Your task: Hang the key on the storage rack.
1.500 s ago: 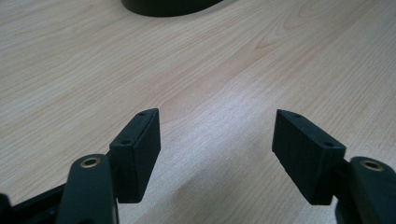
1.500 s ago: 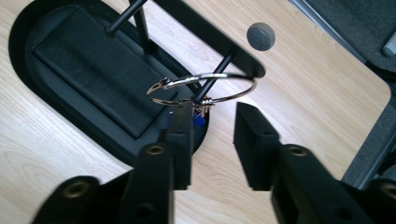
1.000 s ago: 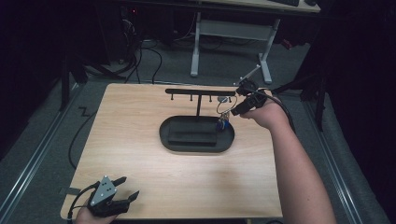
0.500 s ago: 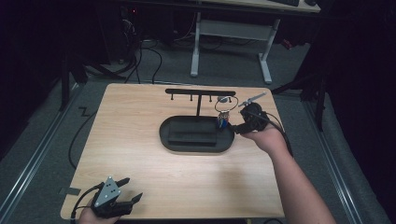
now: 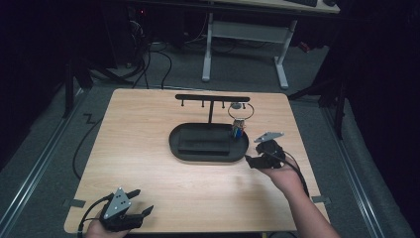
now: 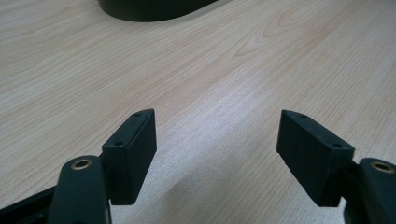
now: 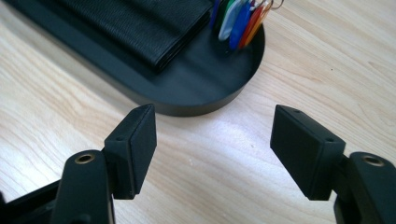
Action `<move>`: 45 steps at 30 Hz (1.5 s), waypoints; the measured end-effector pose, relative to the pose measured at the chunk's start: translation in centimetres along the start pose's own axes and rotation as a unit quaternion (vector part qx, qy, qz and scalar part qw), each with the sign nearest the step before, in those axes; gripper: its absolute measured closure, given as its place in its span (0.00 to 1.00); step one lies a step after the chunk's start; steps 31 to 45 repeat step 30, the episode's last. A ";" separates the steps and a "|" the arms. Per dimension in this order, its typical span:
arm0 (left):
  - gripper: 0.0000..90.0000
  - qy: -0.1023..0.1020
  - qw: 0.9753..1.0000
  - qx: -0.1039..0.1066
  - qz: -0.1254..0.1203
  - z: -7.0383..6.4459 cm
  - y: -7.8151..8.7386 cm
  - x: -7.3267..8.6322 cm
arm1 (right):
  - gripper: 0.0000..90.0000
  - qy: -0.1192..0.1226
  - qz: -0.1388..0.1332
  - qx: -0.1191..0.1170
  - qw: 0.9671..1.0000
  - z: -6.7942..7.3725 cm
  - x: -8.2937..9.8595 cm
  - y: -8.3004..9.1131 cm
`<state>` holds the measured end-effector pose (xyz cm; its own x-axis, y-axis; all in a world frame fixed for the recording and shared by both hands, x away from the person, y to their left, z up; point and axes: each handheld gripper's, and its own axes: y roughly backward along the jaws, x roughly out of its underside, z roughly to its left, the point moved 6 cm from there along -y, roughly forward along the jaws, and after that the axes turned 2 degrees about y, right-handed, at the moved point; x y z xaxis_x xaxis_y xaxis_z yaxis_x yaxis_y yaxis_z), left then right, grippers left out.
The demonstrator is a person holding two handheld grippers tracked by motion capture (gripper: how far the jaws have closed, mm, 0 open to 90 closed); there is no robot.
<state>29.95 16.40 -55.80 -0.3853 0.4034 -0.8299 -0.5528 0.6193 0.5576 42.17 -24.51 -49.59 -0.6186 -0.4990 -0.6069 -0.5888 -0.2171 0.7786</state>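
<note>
A black oval tray (image 5: 178,146) with a T-shaped hook rail (image 5: 212,98) stands mid-table. A key ring (image 5: 240,111) hangs from the rail's right end, and its coloured tags (image 5: 237,130) (image 7: 240,21) dangle into the tray's right end. A black wallet (image 5: 203,141) (image 7: 140,23) lies in the tray (image 7: 201,88). My right gripper (image 5: 253,159) (image 7: 212,135) is open and empty, just right of the tray's front edge. At the table's front left corner my left gripper (image 5: 139,202) (image 6: 215,140) is open over bare wood, with the tray's (image 6: 149,9) edge far ahead.
The wooden table (image 5: 148,168) has bare wood left of and in front of the tray. Beyond the far edge stand a white desk frame (image 5: 242,34) and cables (image 5: 148,59) on the grey floor. A cable (image 5: 81,144) hangs off the table's left side.
My right gripper has drawn back from the key ring at the rail's right end toward the near side, ending low beside the tray. The keys stay hanging. The left gripper is still.
</note>
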 end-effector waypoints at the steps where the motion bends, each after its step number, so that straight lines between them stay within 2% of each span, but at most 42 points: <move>1: 0.32 0.000 1.000 0.001 0.000 0.0 0.0 0.0 | 0.36 -0.007 -0.008 -0.006 1.000 0.4 0.6 0.0; 6: 0.32 -0.003 1.000 0.004 0.001 -0.3 -0.1 0.0 | 0.35 -0.018 -0.045 -0.025 0.999 2.0 3.2 0.0; 8: 0.32 -0.002 1.000 0.007 0.002 -0.3 -0.2 0.0 | 0.34 -0.039 -0.060 -0.039 0.997 2.6 4.3 0.0; 10: 0.34 -0.003 1.000 0.015 0.001 -0.5 -0.2 -0.1 | 0.33 -0.050 -0.080 -0.048 0.994 3.1 5.4 0.1; 11: 0.34 -0.003 1.000 0.018 0.000 -0.6 -0.2 -0.2 | 0.32 -0.059 -0.097 -0.056 0.992 3.5 6.4 0.2; 12: 0.35 -0.004 1.000 0.020 -0.003 -0.7 -0.2 -0.3 | 0.30 -0.063 -0.105 -0.058 0.991 3.7 6.9 0.4; 15: 0.35 -0.005 1.000 0.027 -0.004 -1.0 -0.4 -0.5 | 0.31 -0.067 -0.153 -0.037 0.985 4.2 8.7 1.8; 16: 0.35 -0.005 1.000 0.030 -0.002 -1.1 -0.5 -0.5 | 0.30 -0.069 -0.160 -0.035 0.984 4.2 8.9 2.3; 17: 0.35 -0.006 0.999 0.032 -0.002 -1.3 -0.6 -0.4 | 0.29 -0.081 -0.170 -0.030 0.982 4.0 9.1 3.2; 19: 0.35 -0.013 0.999 0.035 0.001 -1.7 -0.7 -0.3 | 0.30 -0.091 -0.186 -0.014 0.978 3.8 9.7 3.8; 21: 0.35 -0.024 0.999 0.036 0.004 -2.0 -0.7 -0.3 | 0.29 -0.092 -0.175 -0.005 0.980 3.7 10.5 3.1; 23: 0.35 -0.024 0.999 0.035 0.004 -2.1 -0.8 -0.3 | 0.27 -0.105 -0.166 -0.029 0.980 3.7 10.5 2.5; 25: 0.35 -0.023 0.999 0.035 0.003 -2.1 -0.8 -0.4 | 0.27 -0.099 -0.155 -0.035 0.982 3.9 10.4 1.7; 30: 0.35 -0.030 0.999 0.033 0.005 -2.0 -0.7 -0.2 | 0.27 -0.089 -0.159 -0.033 0.983 4.3 10.0 1.6; 45: 0.35 -0.030 0.999 0.033 0.005 -2.0 -0.7 -0.2 | 0.27 -0.089 -0.159 -0.033 0.983 4.3 10.0 1.6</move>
